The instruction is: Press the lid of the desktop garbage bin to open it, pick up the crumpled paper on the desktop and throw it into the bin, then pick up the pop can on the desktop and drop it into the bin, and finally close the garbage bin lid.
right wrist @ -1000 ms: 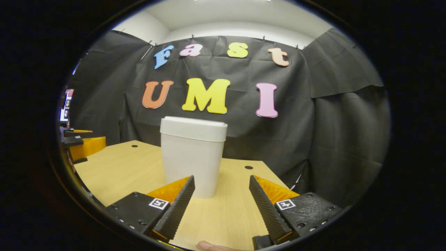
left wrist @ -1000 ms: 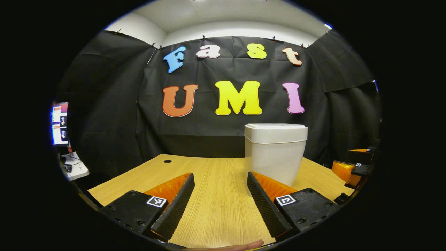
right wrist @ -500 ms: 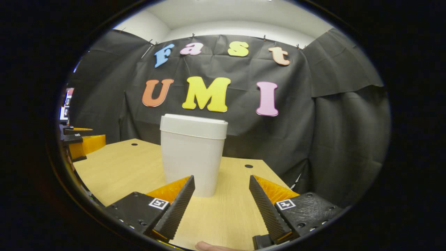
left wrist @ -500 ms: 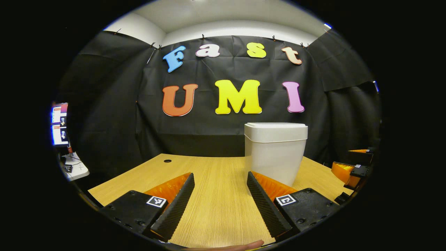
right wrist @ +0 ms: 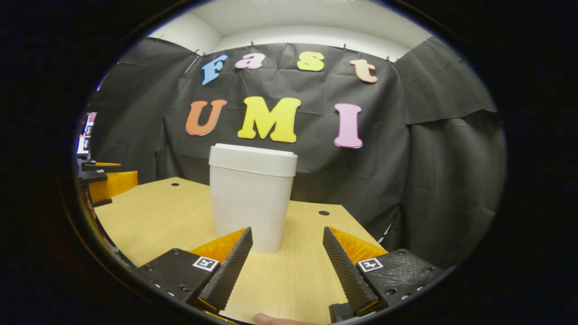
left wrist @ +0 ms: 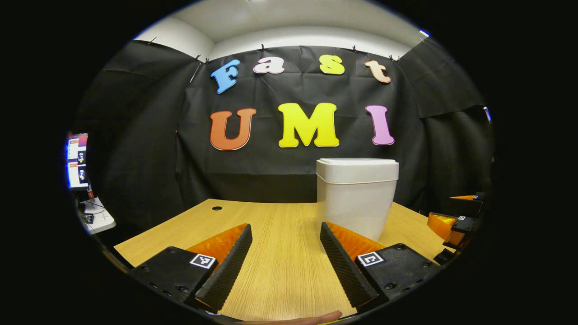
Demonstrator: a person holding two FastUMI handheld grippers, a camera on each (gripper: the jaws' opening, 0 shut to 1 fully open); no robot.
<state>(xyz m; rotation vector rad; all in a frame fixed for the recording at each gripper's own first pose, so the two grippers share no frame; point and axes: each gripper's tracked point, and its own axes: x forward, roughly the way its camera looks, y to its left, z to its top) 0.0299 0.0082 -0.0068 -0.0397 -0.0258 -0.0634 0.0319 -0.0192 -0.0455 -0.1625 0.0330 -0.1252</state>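
Since a second ago almost nothing has shifted: in the right gripper view the bin sits a touch higher against the booth wall, and in the left gripper view the other gripper at the right edge has dropped slightly, while our own fingers keep the same spread. We see the left gripper (left wrist: 282,266) held low over the wooden desk (left wrist: 280,225), its two fingers set wide apart with bare tabletop between them and nothing in their grasp. We see the white garbage bin (left wrist: 356,198) standing upright on the desk ahead and to the right of that gap, its base partly hidden behind the nearer finger, and its lid (left wrist: 357,164) lies flat and closed on top. At the far right edge of this view the right gripper (left wrist: 458,216) shows beside the desk's corner; we cannot tell its spread from here. A monitor (left wrist: 76,160) glows at the far left, beyond the desk. In the right gripper view we find the right gripper (right wrist: 286,266) also wide open and empty above the desk (right wrist: 153,212), with the bin (right wrist: 250,203) upright just ahead and left of centre, lid (right wrist: 253,158) shut. A fingertip (right wrist: 271,319) of the holding hand peeks in at the bottom edge. The left gripper (right wrist: 106,180) shows at the far left.
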